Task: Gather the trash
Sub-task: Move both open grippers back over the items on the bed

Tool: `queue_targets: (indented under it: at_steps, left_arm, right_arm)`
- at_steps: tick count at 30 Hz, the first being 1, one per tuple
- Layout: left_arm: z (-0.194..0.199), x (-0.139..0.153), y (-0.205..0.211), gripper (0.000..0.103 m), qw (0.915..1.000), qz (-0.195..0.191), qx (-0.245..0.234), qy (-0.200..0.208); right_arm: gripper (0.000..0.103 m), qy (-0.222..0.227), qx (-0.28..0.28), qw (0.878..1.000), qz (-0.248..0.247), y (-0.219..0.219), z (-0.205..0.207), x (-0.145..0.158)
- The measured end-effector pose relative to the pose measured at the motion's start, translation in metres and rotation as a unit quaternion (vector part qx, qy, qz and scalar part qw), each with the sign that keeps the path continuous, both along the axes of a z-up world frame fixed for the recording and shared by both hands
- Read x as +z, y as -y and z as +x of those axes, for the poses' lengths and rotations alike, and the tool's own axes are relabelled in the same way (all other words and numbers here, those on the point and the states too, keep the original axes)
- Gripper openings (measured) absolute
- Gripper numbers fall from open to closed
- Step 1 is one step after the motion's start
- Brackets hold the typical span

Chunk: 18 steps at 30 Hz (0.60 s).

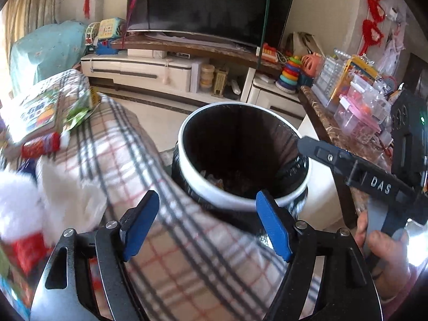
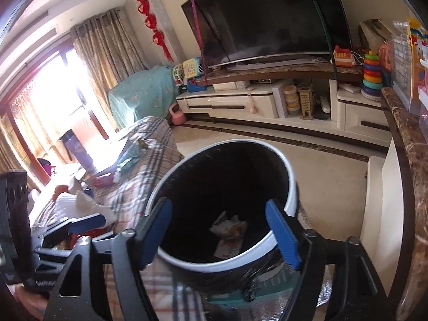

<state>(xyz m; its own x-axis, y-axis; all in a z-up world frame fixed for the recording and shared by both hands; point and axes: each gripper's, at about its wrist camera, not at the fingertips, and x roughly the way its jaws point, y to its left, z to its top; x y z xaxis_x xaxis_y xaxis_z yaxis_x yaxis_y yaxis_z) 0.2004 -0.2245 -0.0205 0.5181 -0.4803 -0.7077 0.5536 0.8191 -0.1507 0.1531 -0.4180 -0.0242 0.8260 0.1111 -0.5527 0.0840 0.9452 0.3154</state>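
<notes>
A round trash bin with a white rim (image 1: 199, 186) and black liner stands beside a plaid-covered table (image 1: 128, 144); in the right wrist view the bin's rim (image 2: 293, 187) is close below and crumpled wrappers (image 2: 230, 227) lie at its bottom. My left gripper (image 1: 207, 222) is open and empty over the table edge, near the bin. My right gripper (image 2: 218, 232) is open and empty above the bin mouth; it also shows in the left wrist view (image 1: 307, 144). White tissue (image 1: 18, 203) and red packets (image 1: 40, 144) lie on the table at the left.
A TV (image 1: 211, 2) on a low white cabinet (image 1: 149, 72) stands across the floor. A marble-topped counter (image 2: 412, 160) with plastic boxes (image 1: 358, 107) and toys runs along the right. A book (image 1: 34, 112) lies on the table.
</notes>
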Motion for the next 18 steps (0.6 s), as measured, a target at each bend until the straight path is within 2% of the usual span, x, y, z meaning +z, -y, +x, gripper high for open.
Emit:
queue_targets:
  at_steps: [2, 4, 8, 12, 18]
  left_arm:
    - [-0.013, 0.0, -0.016, 0.086, 0.9998, -0.016, 0.005, 0.003]
    - [-0.022, 0.0, -0.032, 0.092, 0.9994, -0.034, 0.012, 0.001]
    - [-0.039, 0.002, -0.063, 0.098, 0.9977, -0.055, 0.04, 0.001]
    - [-0.053, 0.001, -0.089, 0.099, 0.9965, -0.052, 0.065, 0.009]
    - [-0.068, -0.003, -0.136, 0.1, 0.9912, -0.068, 0.112, 0.016]
  right_arm:
    - [0.086, 0.005, 0.006, 1.0, 0.001, -0.008, -0.006, 0.001]
    - [0.087, 0.008, 0.012, 1.0, 0.0, -0.016, -0.011, 0.001]
    - [0.09, 0.011, 0.022, 1.0, 0.002, -0.033, -0.021, 0.002]
    - [0.092, 0.016, 0.033, 0.999, 0.012, -0.045, -0.029, 0.0]
    - [0.093, 0.008, 0.06, 0.998, 0.02, -0.07, -0.034, -0.007]
